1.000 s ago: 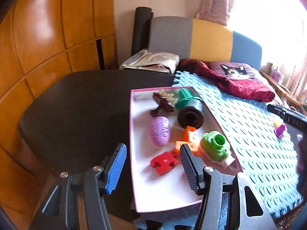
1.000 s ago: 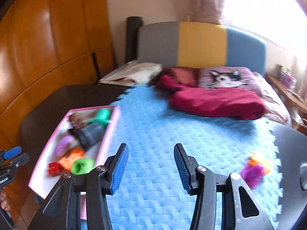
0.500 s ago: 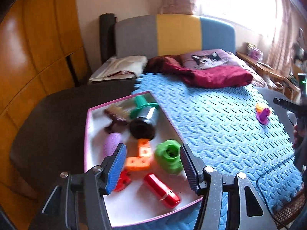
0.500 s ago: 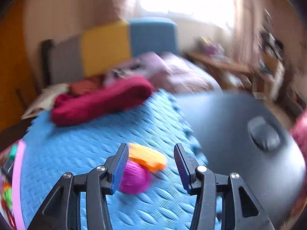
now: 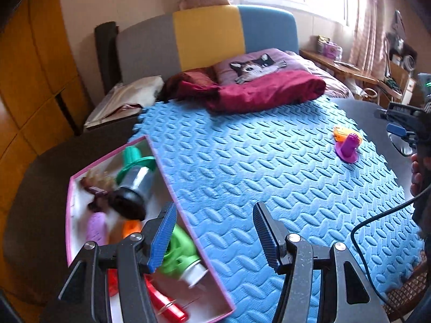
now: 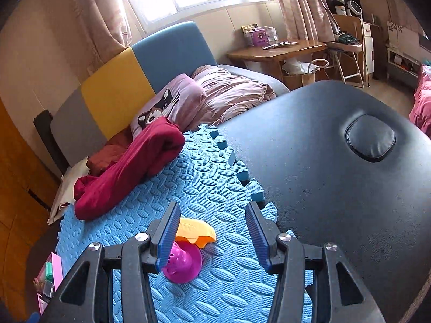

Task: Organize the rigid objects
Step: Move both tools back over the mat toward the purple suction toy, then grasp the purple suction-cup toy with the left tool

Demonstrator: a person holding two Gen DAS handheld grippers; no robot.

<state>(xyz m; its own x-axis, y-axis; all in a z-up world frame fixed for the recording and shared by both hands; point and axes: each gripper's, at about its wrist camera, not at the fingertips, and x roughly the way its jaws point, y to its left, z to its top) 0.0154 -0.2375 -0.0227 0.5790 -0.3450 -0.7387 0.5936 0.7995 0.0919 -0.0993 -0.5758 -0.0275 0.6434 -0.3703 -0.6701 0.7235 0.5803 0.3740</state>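
Note:
A pink-rimmed white tray (image 5: 161, 161) at the left holds several toys: a green-capped dark cylinder (image 5: 134, 185), a green toy (image 5: 180, 250), a red piece (image 5: 167, 306), a purple one (image 5: 95, 227). My left gripper (image 5: 212, 239) is open and empty, over the tray's right edge. A purple toy (image 6: 183, 263) and an orange piece (image 6: 194, 231) lie on the blue foam mat (image 6: 210, 188); they also show in the left wrist view, purple (image 5: 348, 146) and orange (image 5: 340, 133). My right gripper (image 6: 212, 237) is open, just above and around them.
The mat lies on a dark padded table (image 6: 336, 188) with an oval inset (image 6: 370, 138). A crimson cloth (image 6: 129, 169) lies at the mat's far side. A bed with a cat pillow (image 5: 256, 66) stands behind. A wooden wardrobe (image 5: 32, 67) is at the left.
Both grippers swung to the right. The right gripper came down close over the purple and orange toys. The left gripper moved from over the tray to its right edge.

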